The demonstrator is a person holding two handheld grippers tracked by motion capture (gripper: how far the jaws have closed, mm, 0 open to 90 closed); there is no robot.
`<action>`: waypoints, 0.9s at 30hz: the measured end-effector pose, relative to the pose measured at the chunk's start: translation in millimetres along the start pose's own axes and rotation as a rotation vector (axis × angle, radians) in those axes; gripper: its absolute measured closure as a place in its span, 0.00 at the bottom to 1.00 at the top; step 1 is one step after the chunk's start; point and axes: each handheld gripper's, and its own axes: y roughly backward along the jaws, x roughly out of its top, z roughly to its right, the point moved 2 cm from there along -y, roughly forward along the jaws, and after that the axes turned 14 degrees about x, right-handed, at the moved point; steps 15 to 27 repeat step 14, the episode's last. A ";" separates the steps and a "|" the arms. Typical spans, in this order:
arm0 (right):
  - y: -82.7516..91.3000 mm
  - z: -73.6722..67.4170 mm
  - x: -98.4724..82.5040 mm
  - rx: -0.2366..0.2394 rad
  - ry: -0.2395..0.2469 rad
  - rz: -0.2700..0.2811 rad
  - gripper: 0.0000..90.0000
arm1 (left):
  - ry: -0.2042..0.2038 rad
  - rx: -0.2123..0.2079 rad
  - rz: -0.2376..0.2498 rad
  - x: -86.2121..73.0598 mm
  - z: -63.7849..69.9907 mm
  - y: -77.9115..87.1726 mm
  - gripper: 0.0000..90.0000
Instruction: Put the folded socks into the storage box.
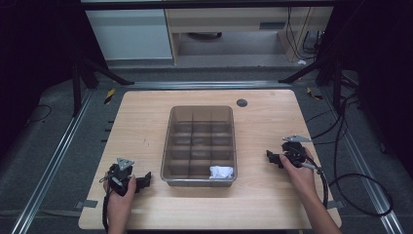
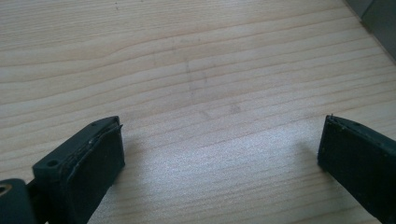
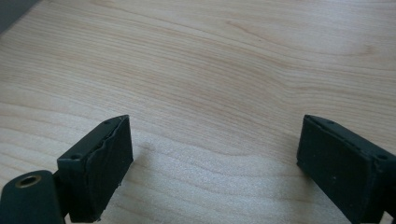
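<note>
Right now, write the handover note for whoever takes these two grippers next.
Left gripper: open, holding nothing, resting on the table left of the divided bin.
Right gripper: open, holding nothing, on the table right of the bin.
A crumpled white item lies in the bin's near right compartment; the other compartments look empty.
Whatever comes next is not begun: neither gripper is reaching for anything.

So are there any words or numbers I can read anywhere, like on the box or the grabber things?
None can be read.
Compartment tray: no label or print shows.
White crumpled thing in its near right compartment: no writing shows.
Left gripper and right gripper: no marks can be made out.
Wooden table: wood grain and faint smudges, no text.
</note>
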 end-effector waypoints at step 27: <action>-1.8 -1.4 -0.7 -0.075 -0.032 -0.018 0.05 | 0.000 0.001 -0.001 0.0 0.0 0.1 0.00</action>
